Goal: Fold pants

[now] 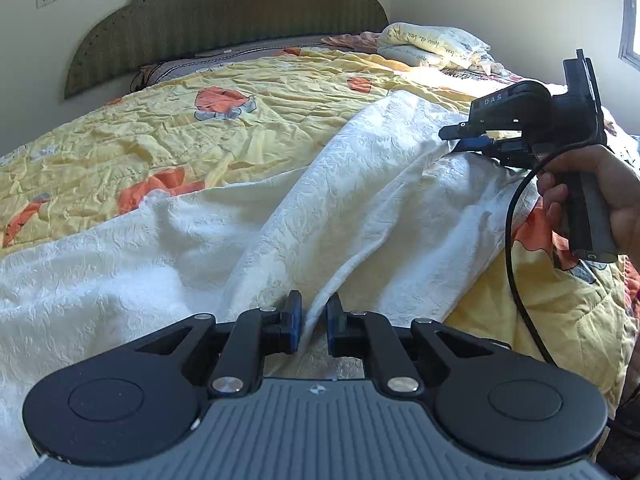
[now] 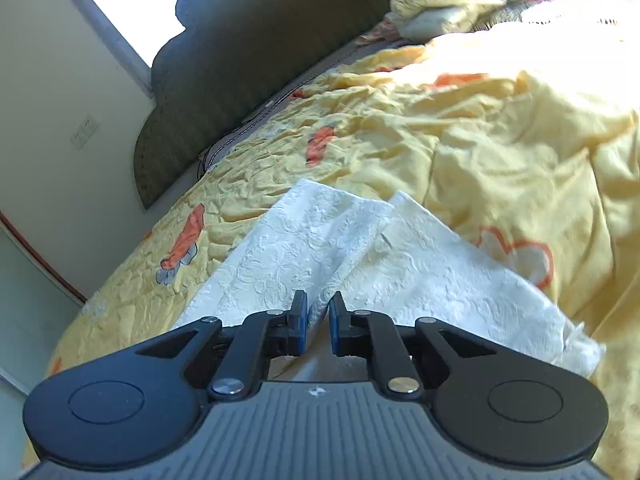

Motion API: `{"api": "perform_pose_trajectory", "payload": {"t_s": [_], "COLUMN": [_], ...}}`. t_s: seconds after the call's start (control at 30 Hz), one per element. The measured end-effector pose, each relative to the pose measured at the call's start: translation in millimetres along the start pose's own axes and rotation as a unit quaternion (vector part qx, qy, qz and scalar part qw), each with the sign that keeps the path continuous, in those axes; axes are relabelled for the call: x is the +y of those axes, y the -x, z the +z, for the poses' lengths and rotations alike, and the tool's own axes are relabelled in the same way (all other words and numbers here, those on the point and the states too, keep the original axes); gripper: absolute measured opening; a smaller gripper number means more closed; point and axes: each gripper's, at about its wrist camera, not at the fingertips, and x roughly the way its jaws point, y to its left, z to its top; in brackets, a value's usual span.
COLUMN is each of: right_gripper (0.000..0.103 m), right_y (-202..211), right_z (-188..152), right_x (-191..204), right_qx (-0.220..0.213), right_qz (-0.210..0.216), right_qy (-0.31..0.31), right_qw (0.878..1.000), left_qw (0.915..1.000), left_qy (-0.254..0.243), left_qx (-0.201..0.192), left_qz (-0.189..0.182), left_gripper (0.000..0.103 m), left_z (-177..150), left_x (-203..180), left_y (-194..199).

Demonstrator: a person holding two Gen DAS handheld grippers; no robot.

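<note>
White embossed pants (image 1: 320,200) lie spread over a yellow flowered quilt (image 1: 160,128) on the bed. My left gripper (image 1: 313,322) is at the near end of them, its jaws nearly together with a ridge of the white cloth pinched between the blue pads. At the right, a hand (image 1: 592,188) holds my right gripper (image 1: 456,138), which is clamped on the far part of one leg and lifts it a little. In the tilted right wrist view, the right gripper (image 2: 318,322) nips the white cloth, and the pants (image 2: 300,248) show two leg ends ahead of it.
A dark green headboard (image 1: 224,20) stands against the wall at the far end. A folded yellow-white blanket (image 1: 432,46) lies at the bed's far right corner. A black cable (image 1: 516,248) hangs from the right gripper over the bed's right edge.
</note>
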Motion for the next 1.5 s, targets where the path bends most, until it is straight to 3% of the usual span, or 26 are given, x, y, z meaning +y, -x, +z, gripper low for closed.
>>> {"api": "perform_pose_trajectory", "payload": {"t_s": [0.1,0.17,0.2,0.23,0.27,0.43,0.5,0.57,0.67,0.7,0.77,0.83,0.9,0.93,1.03,1.17,1.3,1.5], "right_gripper": [0.036,0.037,0.035,0.028,0.006,0.005,0.005,0.005,0.005,0.005,0.005,0.005,0.005,0.005,0.005,0.005,0.005,0.011], "right_y": [-7.6,-13.2,-15.8,-17.8,-18.0,-19.7,-13.8,8.1,59.6,69.8,76.1,67.6,54.2,50.6,56.4,71.0,71.8,72.0], "right_z": [2.8,7.3,9.5,12.8,14.7,43.4,60.3,74.8,78.3,74.0,61.5,41.9,23.4,14.1,0.2,2.7,1.4,-2.4], "right_x": [-12.6,-10.5,-9.9,-9.5,-8.4,32.4,66.2,104.0,126.5,119.4,90.5,38.3,-8.0,-23.7,-43.5,-33.4,-30.3,-46.6], "right_qx": [-0.015,-0.026,-0.027,-0.026,-0.025,-0.025,-0.040,-0.081,-0.164,-0.179,-0.172,-0.119,-0.074,-0.061,-0.054,-0.065,-0.056,-0.027], "right_qz": [0.035,0.033,0.028,0.024,0.023,0.063,0.100,0.151,0.201,0.196,0.142,0.041,-0.011,-0.023,-0.026,-0.020,-0.046,-0.051], "right_qy": [-0.068,-0.062,-0.062,-0.069,-0.070,-0.032,-0.003,0.038,0.096,0.098,0.087,0.051,-0.001,-0.024,-0.051,-0.026,0.014,0.006], "right_qw": [0.997,0.997,0.997,0.997,0.997,0.997,0.994,0.985,0.961,0.959,0.971,0.991,0.997,0.998,0.997,0.997,0.997,0.998], "left_qw": [1.0000,0.9999,0.9998,0.9997,0.9994,0.9989,0.9958,0.9870,0.9771,0.9802,0.9912,0.9973,0.9992,0.9994,0.9992,0.9985,0.9986,0.9987], "left_qy": [-0.006,-0.011,-0.016,-0.023,-0.032,-0.019,0.015,0.051,0.072,0.058,0.018,-0.005,-0.020,-0.025,-0.025,-0.023,-0.039,-0.033], "left_qx": [-0.002,-0.004,-0.006,-0.008,-0.010,-0.035,-0.076,-0.136,-0.189,-0.181,-0.129,-0.071,-0.020,-0.014,-0.020,-0.035,-0.019,-0.013], "left_qz": [0.005,0.006,0.007,0.007,0.010,0.025,0.050,0.069,0.066,0.054,0.020,-0.018,-0.027,-0.021,-0.024,-0.036,-0.032,-0.036], "left_gripper": [0.023,0.023,0.022,0.009,0.009,0.005,0.005,0.005,0.006,0.006,0.006,0.006,0.006,0.006,0.006,0.006,0.006,0.006], "left_z": [0.5,1.2,1.2,1.0,0.3,4.3,15.7,27.8,38.7,40.3,31.1,14.4,-1.3,-4.9,-4.8,-8.2,-15.1,-16.1], "left_x": [-3.2,-5.2,-6.9,-8.5,-11.1,-8.0,2.5,14.4,22.0,17.9,2.6,-11.4,-25.1,-28.7,-27.3,-22.0,-29.4,-26.4], "left_y": [-0.6,-2.4,-3.2,-3.9,-3.6,4.0,19.5,44.7,72.6,74.2,61.9,42.5,22.8,18.3,20.8,33.9,26.2,25.9]}}
